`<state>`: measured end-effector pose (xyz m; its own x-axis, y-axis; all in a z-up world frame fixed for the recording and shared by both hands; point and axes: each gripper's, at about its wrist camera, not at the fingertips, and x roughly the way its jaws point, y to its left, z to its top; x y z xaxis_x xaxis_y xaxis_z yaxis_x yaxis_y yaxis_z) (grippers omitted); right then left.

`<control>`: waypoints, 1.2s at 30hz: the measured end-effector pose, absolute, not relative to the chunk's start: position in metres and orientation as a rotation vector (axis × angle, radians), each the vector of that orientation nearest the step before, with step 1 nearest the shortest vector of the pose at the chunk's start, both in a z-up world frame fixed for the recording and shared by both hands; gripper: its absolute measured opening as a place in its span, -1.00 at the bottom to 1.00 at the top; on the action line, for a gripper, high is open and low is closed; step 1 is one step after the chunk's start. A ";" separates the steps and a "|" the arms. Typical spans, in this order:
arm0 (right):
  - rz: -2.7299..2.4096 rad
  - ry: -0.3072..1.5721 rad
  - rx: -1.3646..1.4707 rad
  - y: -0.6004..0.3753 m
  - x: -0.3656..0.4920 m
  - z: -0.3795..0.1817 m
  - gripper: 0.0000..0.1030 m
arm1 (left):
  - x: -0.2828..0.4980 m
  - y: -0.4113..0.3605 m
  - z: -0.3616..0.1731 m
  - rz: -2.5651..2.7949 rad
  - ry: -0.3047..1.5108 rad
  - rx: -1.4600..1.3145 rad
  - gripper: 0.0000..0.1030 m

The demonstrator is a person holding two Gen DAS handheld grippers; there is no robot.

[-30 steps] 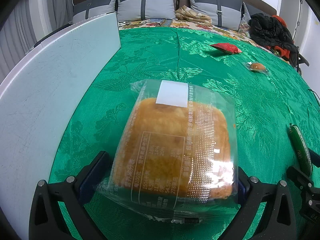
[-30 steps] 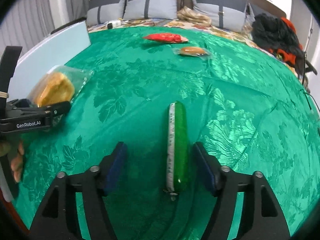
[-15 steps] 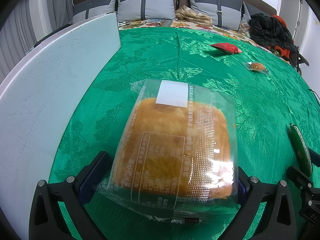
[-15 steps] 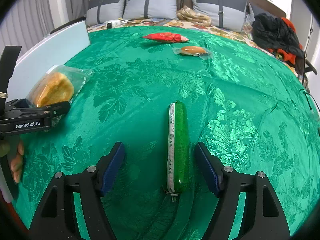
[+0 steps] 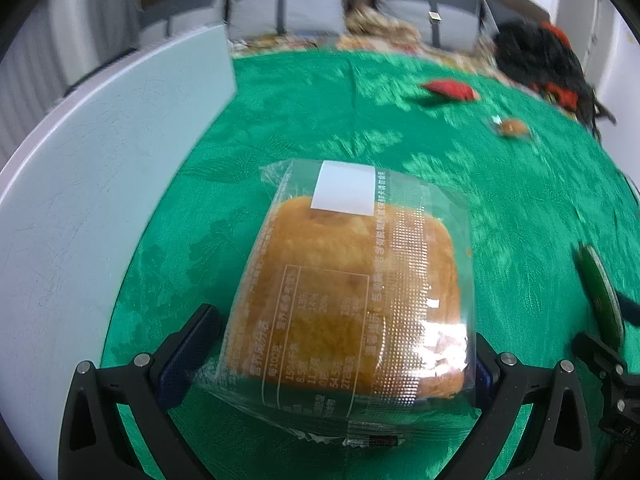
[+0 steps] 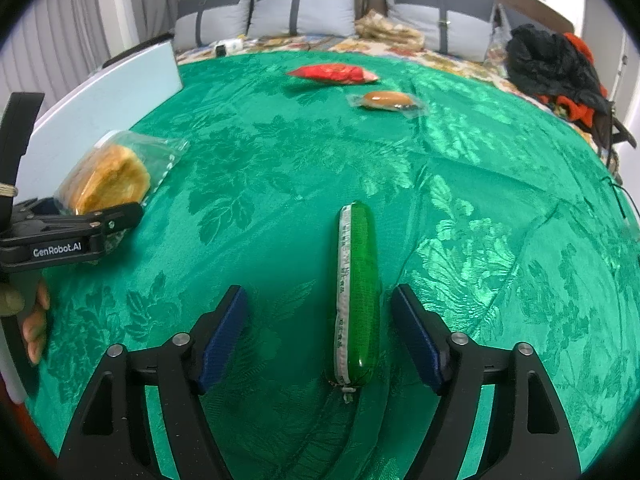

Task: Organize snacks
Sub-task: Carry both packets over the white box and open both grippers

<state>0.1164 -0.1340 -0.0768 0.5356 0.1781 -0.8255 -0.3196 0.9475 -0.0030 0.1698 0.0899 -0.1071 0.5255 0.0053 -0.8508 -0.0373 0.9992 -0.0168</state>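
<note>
From the left wrist, the left hand-held gripper is clamped on the wrapped cake, holding it just above the green cloth beside the pale board. It looks light and squashy, its film slippery.

From the right wrist, the right hand-held gripper stands spread wide around the green sausage, untouched on the cloth. Firm and rounded; mid-length seems the best hold.
</note>
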 end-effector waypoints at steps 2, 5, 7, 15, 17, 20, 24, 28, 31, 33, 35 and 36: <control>0.317 1.039 -0.161 -0.132 0.125 -0.074 0.54 | 0.176 0.090 -0.105 -0.010 1.092 -0.012 0.99; 0.333 1.143 -0.069 -0.138 0.142 -0.069 0.32 | 0.178 0.089 -0.095 -0.029 1.088 0.027 0.93; 0.278 1.181 -0.064 -0.143 0.152 -0.066 -0.59 | 0.176 0.088 -0.088 -0.035 1.065 0.051 0.83; 0.337 1.203 0.237 -0.178 0.162 -0.028 -0.54 | 0.146 0.112 -0.050 -0.113 0.992 -0.118 0.39; 0.359 1.181 0.266 -0.171 0.163 -0.010 -0.54 | 0.136 0.119 -0.037 -0.122 0.965 -0.168 0.39; 0.435 1.139 0.300 -0.141 0.166 0.026 -0.54 | 0.117 0.142 0.002 -0.139 0.887 -0.287 0.39; 0.599 1.077 0.293 -0.074 0.163 0.076 -0.54 | 0.090 0.191 0.060 -0.081 0.770 -0.298 0.40; 0.796 1.032 0.248 0.016 0.150 0.121 -0.54 | 0.072 0.259 0.085 0.063 0.742 -0.269 0.41; 0.925 1.022 0.220 0.083 0.137 0.137 -0.54 | 0.055 0.315 0.086 0.213 0.755 -0.253 0.45; 0.980 0.998 0.163 0.124 0.125 0.147 -0.42 | 0.043 0.346 0.085 0.291 0.746 -0.274 0.55; 1.013 0.961 0.138 0.145 0.115 0.161 -0.13 | 0.031 0.373 0.091 0.343 0.729 -0.305 0.57; 1.032 0.938 0.142 0.149 0.111 0.170 -0.02 | 0.026 0.379 0.095 0.359 0.721 -0.308 0.58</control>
